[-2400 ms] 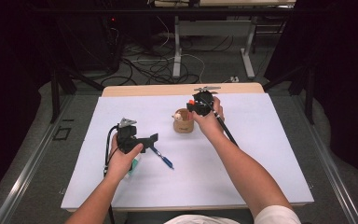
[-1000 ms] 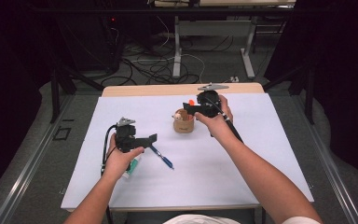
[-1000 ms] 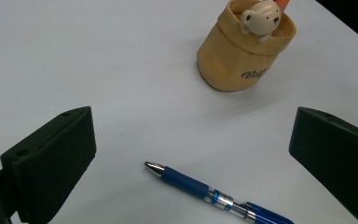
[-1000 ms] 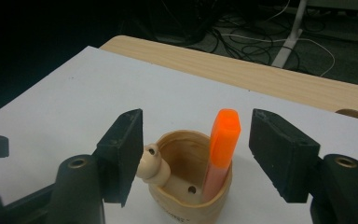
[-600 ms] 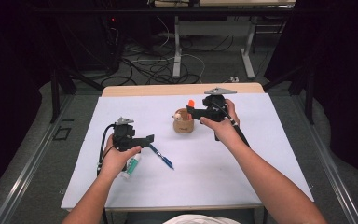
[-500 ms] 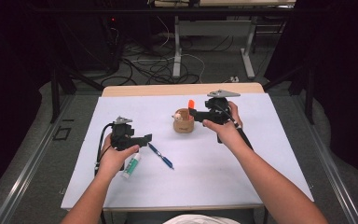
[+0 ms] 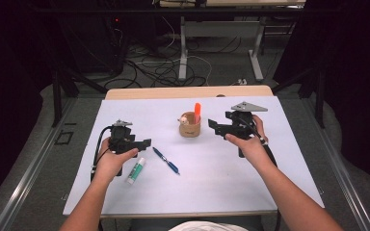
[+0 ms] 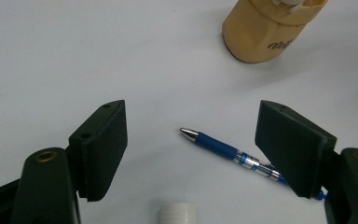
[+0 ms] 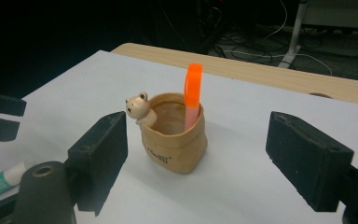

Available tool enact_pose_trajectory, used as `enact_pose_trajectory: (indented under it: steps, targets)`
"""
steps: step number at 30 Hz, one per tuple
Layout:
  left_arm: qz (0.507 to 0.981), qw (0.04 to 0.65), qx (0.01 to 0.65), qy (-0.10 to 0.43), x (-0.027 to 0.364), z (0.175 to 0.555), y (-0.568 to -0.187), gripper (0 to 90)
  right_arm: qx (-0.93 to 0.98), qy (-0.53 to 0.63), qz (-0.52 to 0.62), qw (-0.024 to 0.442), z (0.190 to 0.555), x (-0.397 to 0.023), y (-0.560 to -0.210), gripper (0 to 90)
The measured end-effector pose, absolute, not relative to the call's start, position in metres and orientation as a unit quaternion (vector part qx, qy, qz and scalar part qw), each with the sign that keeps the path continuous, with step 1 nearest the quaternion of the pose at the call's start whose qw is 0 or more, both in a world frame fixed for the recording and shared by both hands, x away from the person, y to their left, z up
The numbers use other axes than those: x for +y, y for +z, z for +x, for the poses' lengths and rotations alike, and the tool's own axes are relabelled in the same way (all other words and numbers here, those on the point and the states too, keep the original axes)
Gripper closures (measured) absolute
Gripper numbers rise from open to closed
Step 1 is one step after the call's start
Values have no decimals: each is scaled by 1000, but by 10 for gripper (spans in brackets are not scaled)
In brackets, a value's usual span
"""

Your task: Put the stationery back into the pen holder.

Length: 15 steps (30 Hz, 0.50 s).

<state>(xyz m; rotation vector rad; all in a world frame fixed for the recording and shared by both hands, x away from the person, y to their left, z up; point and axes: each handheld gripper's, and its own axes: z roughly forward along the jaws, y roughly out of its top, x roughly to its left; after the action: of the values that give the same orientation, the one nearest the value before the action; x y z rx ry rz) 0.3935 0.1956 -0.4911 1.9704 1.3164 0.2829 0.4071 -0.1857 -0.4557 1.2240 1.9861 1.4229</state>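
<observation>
A tan cup point(image 7: 190, 129) with a small bear figure point(image 9: 137, 107) on its rim stands mid-table, and an orange marker point(image 7: 197, 112) stands upright in it. My right gripper point(image 7: 215, 128) is just right of the cup, pointing left at it. Its jaws are open with nothing between them and have just been opening. A blue pen point(image 7: 166, 160) and a white glue stick point(image 7: 136, 170) lie on the white sheet. My left gripper point(image 7: 147, 143) hovers left of the pen. Its jaws have just been closing but stand open, and the pen point(image 8: 228, 151) lies on the table below the gap.
The white sheet point(image 7: 212, 178) covers most of the table, with a bare wooden strip point(image 7: 188, 92) along the far edge. Cables and desk legs lie on the floor beyond. The cup point(image 8: 265, 28) is ahead and to the right in the left gripper view.
My right gripper has drawn back to the right from the cup, leaving the orange marker standing in it, and its jaws have widened. The left hand has hardly shifted; its jaws have narrowed.
</observation>
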Motion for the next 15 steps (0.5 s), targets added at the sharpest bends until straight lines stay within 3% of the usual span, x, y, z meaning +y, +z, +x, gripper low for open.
enact_pose_trajectory:
  steps: [15]
  targets:
    - [786,337,510,92,197,393,-491,321,714,493,442,230,381,-221,-474,159]
